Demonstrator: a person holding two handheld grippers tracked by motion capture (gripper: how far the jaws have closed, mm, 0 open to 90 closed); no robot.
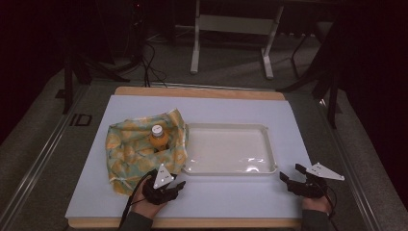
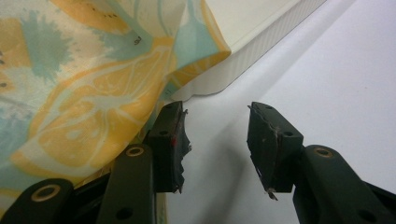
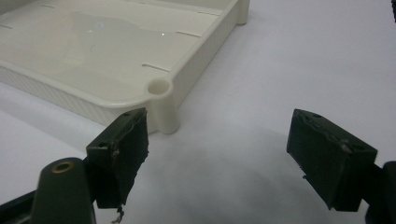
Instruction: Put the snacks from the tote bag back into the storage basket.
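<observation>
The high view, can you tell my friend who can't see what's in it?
An orange juice bottle sits inside a crumpled citrus-print cloth bag, beside an empty cream plastic tray on a white table. The open left gripper rests near the bag, the open right gripper near the tray.

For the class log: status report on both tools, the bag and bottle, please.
Left tool open, beside patterned bag. Right tool open, near tray corner. Orange bottle upright in bag. Nothing in the way.
</observation>
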